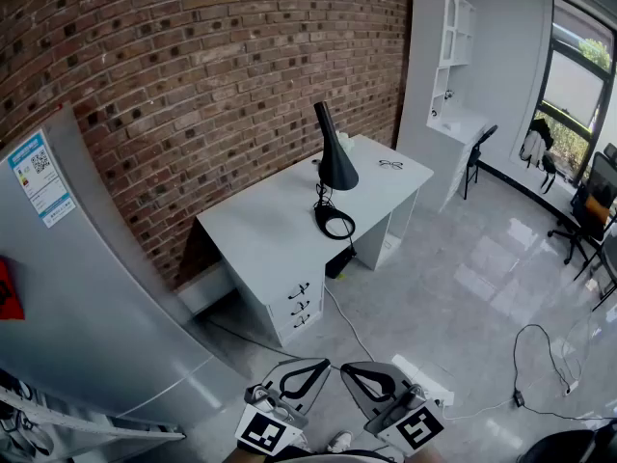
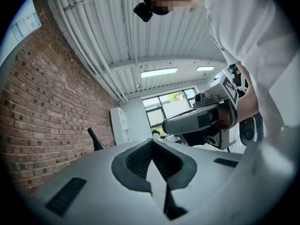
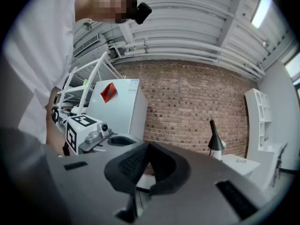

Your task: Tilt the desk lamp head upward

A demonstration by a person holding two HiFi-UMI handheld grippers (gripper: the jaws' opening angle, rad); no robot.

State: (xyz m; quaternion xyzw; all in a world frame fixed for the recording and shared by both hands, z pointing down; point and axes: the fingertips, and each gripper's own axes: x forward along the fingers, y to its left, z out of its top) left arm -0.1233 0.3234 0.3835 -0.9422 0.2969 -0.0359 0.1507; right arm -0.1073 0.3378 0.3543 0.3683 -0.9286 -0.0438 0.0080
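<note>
The left gripper [image 1: 310,367] and the right gripper [image 1: 359,368] sit side by side low over the glossy floor [image 1: 463,287], each with its jaws pressed together on nothing. Farther off, the black desk lamp [image 1: 335,167] stands by the middle of the white desk's [image 1: 260,230] front edge, head drooping, against the brick wall [image 1: 193,66]. The grey fridge [image 1: 87,297] at left bears a QR-code sticker [image 1: 40,177], its print too small to read.

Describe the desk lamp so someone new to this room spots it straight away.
A white desk stands by the brick wall. On it stands the desk lamp: black, slim stem, cone shade, ring-shaped base. Its neighbour there, a small pair of glasses, lies flat; the lamp is the one tall black thing.
</note>
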